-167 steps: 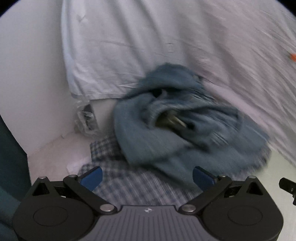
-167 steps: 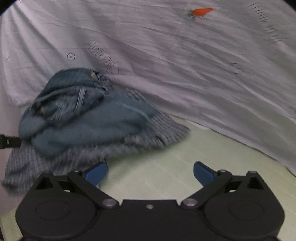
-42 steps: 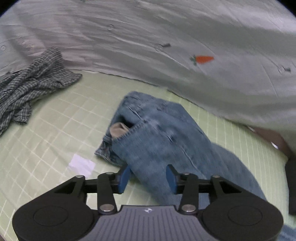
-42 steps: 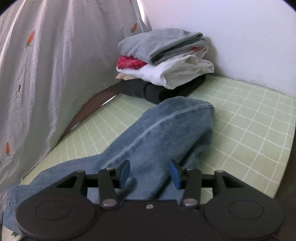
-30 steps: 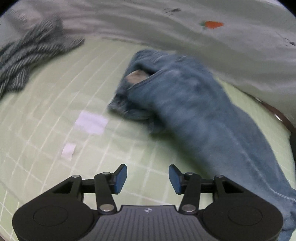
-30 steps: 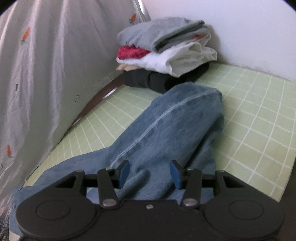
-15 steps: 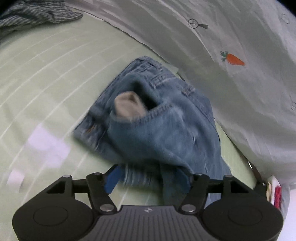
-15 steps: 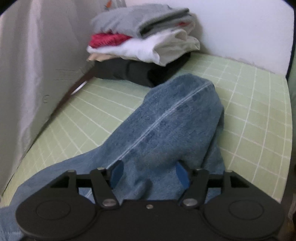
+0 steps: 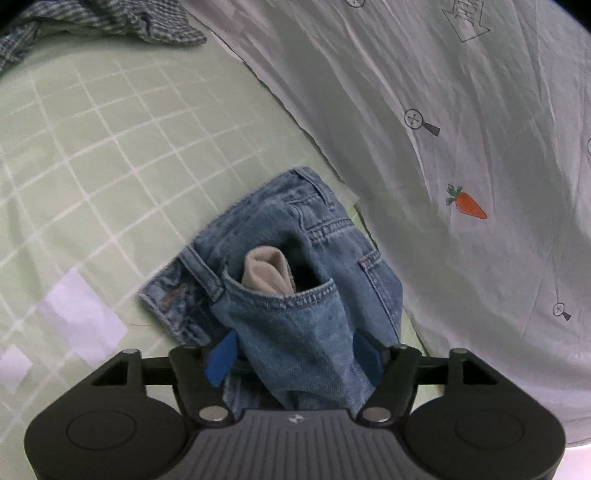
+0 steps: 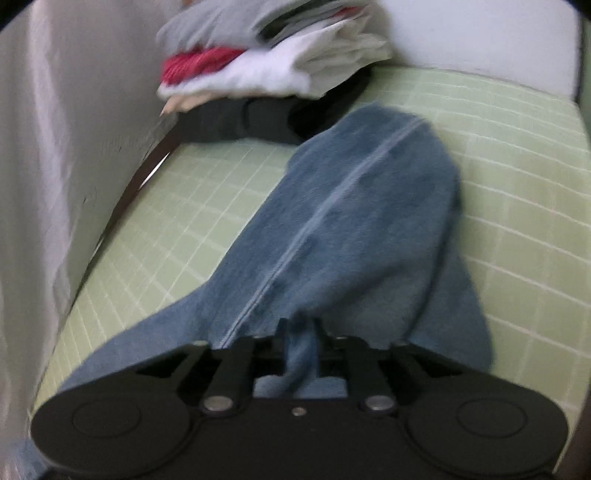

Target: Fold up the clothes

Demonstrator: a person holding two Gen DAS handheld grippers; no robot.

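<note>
A pair of blue jeans lies on the green checked mattress. The waistband end with a pale pocket lining faces me in the left wrist view. My left gripper has denim bunched between its blue fingertips, which stand partly apart around the fabric. In the right wrist view the legs of the jeans stretch forward. My right gripper is shut on a fold of the denim.
A grey sheet with carrot prints hangs along the mattress edge. A checked shirt lies crumpled at the far left. A stack of folded clothes sits in the corner by the white wall.
Both grippers have come down onto the jeans from hovering above. The right gripper has closed on the fabric. The left gripper now has the waist end between its fingers.
</note>
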